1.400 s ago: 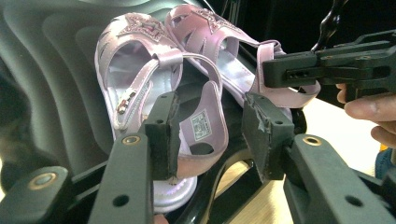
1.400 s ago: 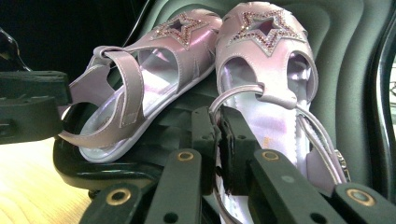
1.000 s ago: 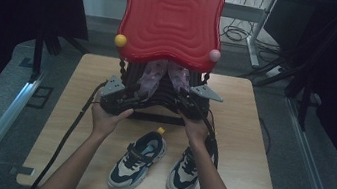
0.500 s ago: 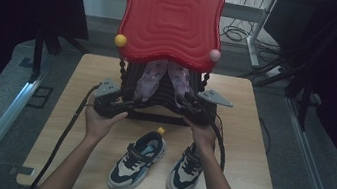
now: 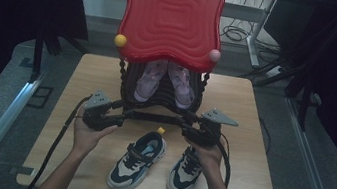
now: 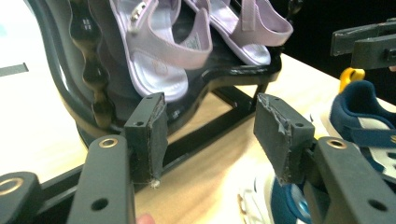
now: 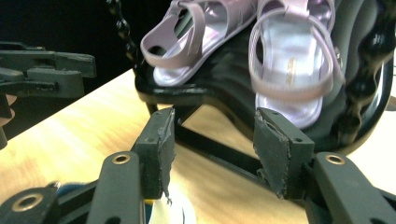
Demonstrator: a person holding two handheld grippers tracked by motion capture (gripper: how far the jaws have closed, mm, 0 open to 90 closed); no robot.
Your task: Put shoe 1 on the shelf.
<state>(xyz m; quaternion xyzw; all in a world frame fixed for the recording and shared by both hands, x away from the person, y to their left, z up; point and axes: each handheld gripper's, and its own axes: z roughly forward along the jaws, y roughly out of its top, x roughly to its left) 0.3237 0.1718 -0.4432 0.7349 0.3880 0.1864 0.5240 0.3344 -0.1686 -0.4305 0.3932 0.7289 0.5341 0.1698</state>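
A pair of lilac sandals [image 5: 164,81] rests on the lower shelf of a black shoe rack [image 5: 153,117] with a wavy red top [image 5: 170,19]. Two navy-and-white sneakers [image 5: 139,161] [image 5: 186,170] stand on the table in front of it. My left gripper [image 5: 125,113] is open and empty, its jaws pointing right along the rack's base. My right gripper [image 5: 183,124] faces it, also open and empty. In the left gripper view the left gripper [image 6: 210,126] frames the rack's foot bar, with a sandal [image 6: 159,51] above and a sneaker [image 6: 364,116] at right. The right gripper [image 7: 212,140] sits just below a sandal [image 7: 289,60].
The wooden table [image 5: 244,151] has bare room on both sides of the rack. Yellow [image 5: 120,40] and pink [image 5: 214,55] knobs stick out at the red top's lower corners. Cables trail from both grippers toward the near edge. Dark floor and stands surround the table.
Both grippers have drawn back from the rack's shelf toward the near edge and dropped lower, spreading slightly apart. The sneakers and sandals have not moved.
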